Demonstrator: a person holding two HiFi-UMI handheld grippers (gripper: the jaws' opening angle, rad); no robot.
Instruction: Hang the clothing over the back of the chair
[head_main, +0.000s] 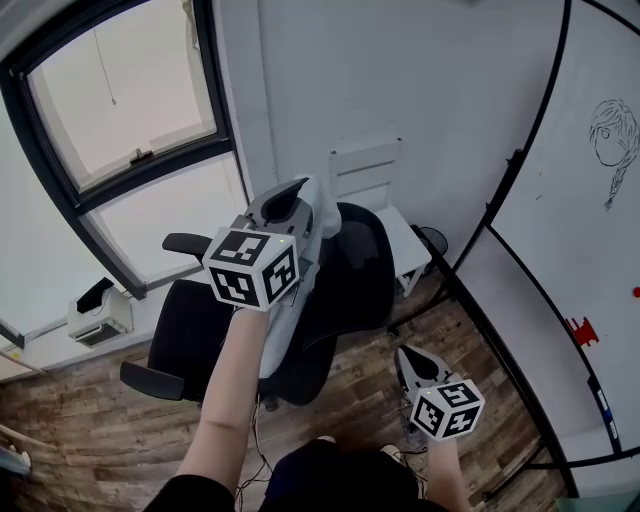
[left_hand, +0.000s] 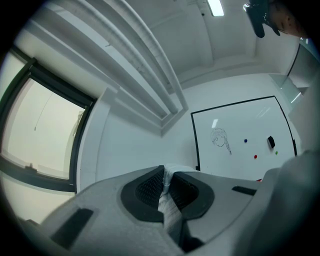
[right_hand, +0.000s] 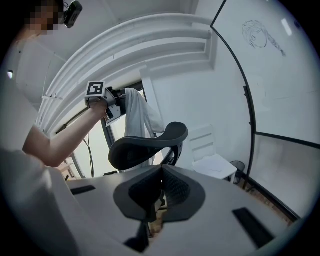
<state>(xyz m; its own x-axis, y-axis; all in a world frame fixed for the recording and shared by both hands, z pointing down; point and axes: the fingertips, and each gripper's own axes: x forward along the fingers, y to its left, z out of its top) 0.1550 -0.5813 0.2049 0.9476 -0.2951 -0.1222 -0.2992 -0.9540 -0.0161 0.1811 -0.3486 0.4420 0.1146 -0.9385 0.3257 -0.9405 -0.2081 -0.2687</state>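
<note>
In the head view my left gripper (head_main: 296, 194) is raised above the black office chair (head_main: 352, 272), shut on a pale grey garment (head_main: 286, 332). The garment hangs from the jaws down past the chair's backrest toward the seat. In the left gripper view the cloth (left_hand: 168, 209) is pinched between the closed pads of the left gripper (left_hand: 166, 186). My right gripper (head_main: 411, 362) is low at the right, shut with nothing in it. The right gripper view shows its closed jaws, the right gripper (right_hand: 161, 183) pointing at the chair's headrest (right_hand: 146, 145), with the garment (right_hand: 136, 116) hanging behind it.
A small white chair (head_main: 404, 246) stands against the wall behind the office chair, with a dark bin (head_main: 436, 240) beside it. A whiteboard (head_main: 585, 210) with a drawing fills the right side. A window (head_main: 120, 95) is at the left, with a white device (head_main: 98, 316) on its sill.
</note>
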